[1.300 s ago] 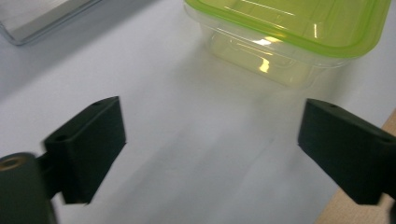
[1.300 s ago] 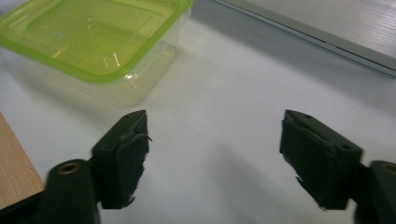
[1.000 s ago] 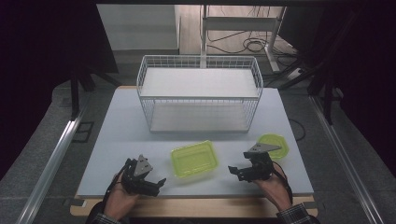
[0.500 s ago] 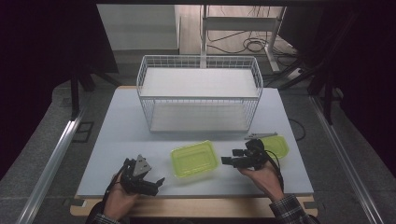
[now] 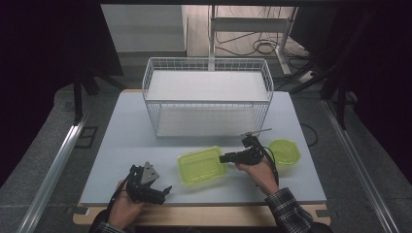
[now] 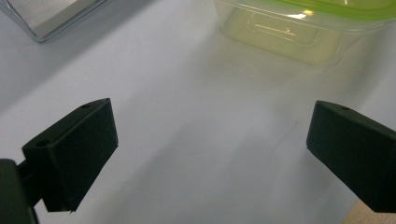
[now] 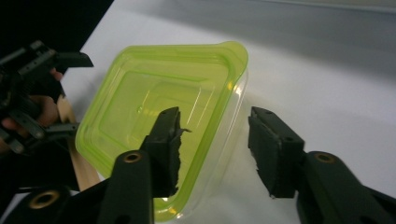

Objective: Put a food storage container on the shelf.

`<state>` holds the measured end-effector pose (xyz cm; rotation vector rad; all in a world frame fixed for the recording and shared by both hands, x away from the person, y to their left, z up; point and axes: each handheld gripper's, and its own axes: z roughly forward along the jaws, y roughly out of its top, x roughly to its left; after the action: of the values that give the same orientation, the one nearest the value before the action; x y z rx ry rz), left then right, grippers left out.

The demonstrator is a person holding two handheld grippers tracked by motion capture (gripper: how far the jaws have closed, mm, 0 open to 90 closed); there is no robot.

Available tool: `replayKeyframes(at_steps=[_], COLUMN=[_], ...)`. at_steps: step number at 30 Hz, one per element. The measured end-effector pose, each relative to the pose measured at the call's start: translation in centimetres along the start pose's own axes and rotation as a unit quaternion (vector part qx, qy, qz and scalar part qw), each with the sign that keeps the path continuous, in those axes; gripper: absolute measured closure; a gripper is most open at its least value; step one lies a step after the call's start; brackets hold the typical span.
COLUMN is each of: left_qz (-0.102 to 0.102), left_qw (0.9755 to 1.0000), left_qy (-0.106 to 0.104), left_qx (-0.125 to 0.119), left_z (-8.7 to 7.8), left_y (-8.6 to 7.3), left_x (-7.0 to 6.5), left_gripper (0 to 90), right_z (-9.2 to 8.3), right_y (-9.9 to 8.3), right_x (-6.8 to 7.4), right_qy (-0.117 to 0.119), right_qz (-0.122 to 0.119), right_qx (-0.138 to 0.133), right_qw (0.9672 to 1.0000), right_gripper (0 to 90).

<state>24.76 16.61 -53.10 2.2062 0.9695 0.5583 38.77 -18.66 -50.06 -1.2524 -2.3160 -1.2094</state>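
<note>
High view: a rectangular clear plastic container with a lime-green rim [image 5: 202,165] lies on the pale grey surface [image 5: 121,141], near its front edge, in front of a white wire basket [image 5: 206,99]. The right tool [image 5: 224,158] reaches in from the container's right side, its tips at the rim. A round lime-green plastic lid [image 5: 284,151] lies just beyond the right hand [image 5: 257,171]. The left tool [image 5: 164,190] rests at the front edge, apart from the container.

Left gripper view: the left tool [image 6: 210,140] is released — jaws wide, bare surface between them. The container [image 6: 299,32] lies ahead, untouched.

Right gripper view: the right tool [image 7: 215,140] is released but straddles the container [image 7: 163,126] wall — one jaw inside over the floor, one outside. Nothing is gripped yet.

Risks, as judged: the wall looks thin and flexible, so a hard squeeze may buckle it, or the rim may slip free. The grip is at one corner — a lift would likely tilt the container. Nothing steadies the far side, so a sideways push could slide it towards the front edge.
</note>
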Motion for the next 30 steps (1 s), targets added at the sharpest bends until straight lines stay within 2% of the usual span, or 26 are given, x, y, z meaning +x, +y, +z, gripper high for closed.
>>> replayKeyframes(at_steps=[4, 9, 12, 17, 21, 30], left_qz=[0.002, 0.006, 0.008, 0.01, 0.01, 0.008], left_qw=[1.0, 1.0, 1.0, 0.9999, 0.9999, 0.9999], left_qy=[0.001, 0.001, 0.002, 0.003, 0.004, 0.007], left_qx=[0.002, 0.001, 0.003, 0.002, 0.001, 0.0], left_z=[0.1, 0.1, 0.1, 0.1, 0.0, 0.0], left_y=[0.0, 0.0, 0.0, 0.1, 0.1, 0.0], left_x=[-0.1, -0.1, -0.1, -0.2, -0.1, 0.0], left_gripper=[1.7, 1.8, 1.8, 1.8, 1.8, 1.8], right_z=[0.5, 1.1, 1.3, 1.2, 1.0, -0.3], right_y=[0.2, 0.3, 0.3, 0.6, 0.7, 1.1], right_x=[-0.8, -1.3, -1.3, -0.7, -0.1, 0.6], right_qy=[0.029, 0.047, 0.055, 0.063, 0.055, 0.059], right_qz=[0.032, 0.06, 0.073, 0.061, 0.05, 0.044], right_qx=[0.006, 0.017, 0.022, 0.03, 0.034, 0.009], right_qw=[0.9991, 0.997, 0.9956, 0.9957, 0.9967, 0.9973], right_gripper=[62.1, 72.8, 75.6, 79.6, 79.9, 79.9])
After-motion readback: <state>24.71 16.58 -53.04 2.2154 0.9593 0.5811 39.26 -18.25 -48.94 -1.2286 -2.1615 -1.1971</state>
